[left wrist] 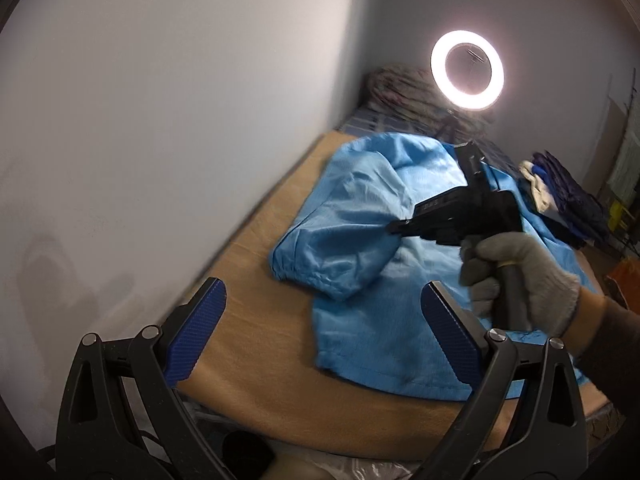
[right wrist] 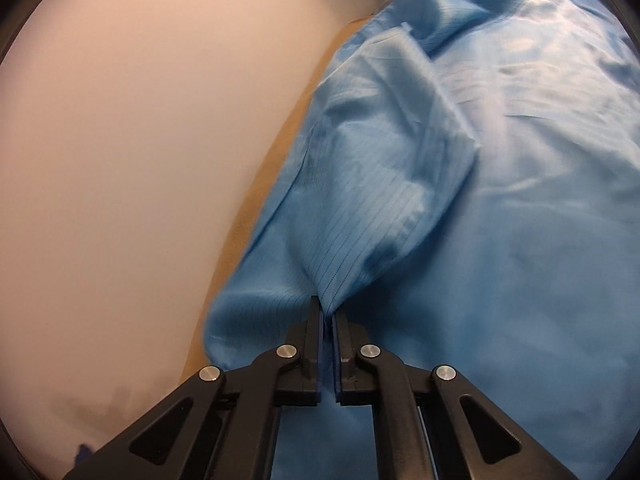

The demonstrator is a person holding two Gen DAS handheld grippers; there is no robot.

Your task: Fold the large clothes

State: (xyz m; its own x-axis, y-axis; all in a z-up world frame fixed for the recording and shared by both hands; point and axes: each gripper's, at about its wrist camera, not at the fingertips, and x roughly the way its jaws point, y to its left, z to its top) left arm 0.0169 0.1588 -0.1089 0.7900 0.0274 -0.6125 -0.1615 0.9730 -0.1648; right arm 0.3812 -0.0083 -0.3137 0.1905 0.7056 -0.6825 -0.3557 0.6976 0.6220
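Your right claw (right wrist: 328, 314) is clamped tight, pads pinched together on a gather of the blue garment (left wrist: 384, 240), and from the right wrist view you can see the striped fabric bunching up out of the tips. That is the grip made, so the step in hand looks like lifting a sleeve or side panel to carry it over the body of the garment.

Your left claw (left wrist: 324, 332) is wide open with nothing between its blue pads (left wrist: 196, 332). It hovers over the near edge of the tan blanket (left wrist: 256, 340), just beside the garment's lower hem. It has no hold on anything.

The garment lies spread across the blanket, along the white wall (left wrist: 160, 120), one elastic-cuffed sleeve (left wrist: 332, 256) already lying folded in across its front. Your gloved hand (left wrist: 524, 280) holds the right tool over its middle. A ring light (left wrist: 467, 70) glares at the far end, and a dark pile of other clothes (left wrist: 568, 200) sits off to the right, well apart.

What the next move calls for, as I judge it: raise the pinched cloth just enough to clear the layer beneath, then sweep it across so the fold line falls straight. The fabric looks thin and slippery, so expect it to slide or drag the layer below. Your free left claw is well placed to pin the hem while you pull.
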